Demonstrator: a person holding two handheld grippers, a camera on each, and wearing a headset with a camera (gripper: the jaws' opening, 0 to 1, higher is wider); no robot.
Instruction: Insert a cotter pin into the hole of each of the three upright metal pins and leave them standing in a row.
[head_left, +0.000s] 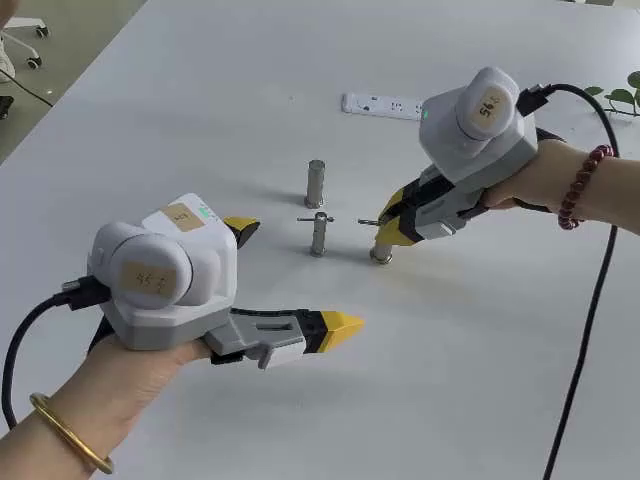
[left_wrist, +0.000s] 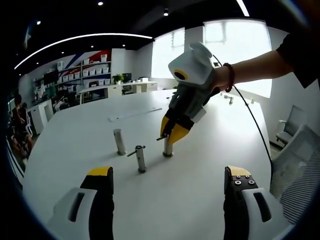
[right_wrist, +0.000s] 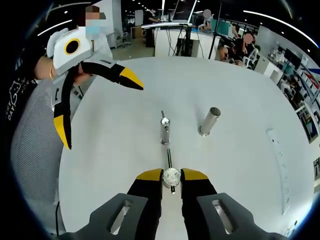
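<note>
Jaws of right gripper snug on metal pin; left gripper jaws wide.

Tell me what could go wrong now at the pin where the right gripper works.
1. The right gripper has its jaws close on both sides of the near metal pin; a sideways pull might tip it.
2. The cotter pin there points toward the middle metal pin; a fall could knock that one over too.

Power strip lies behind three upright pins.
</note>
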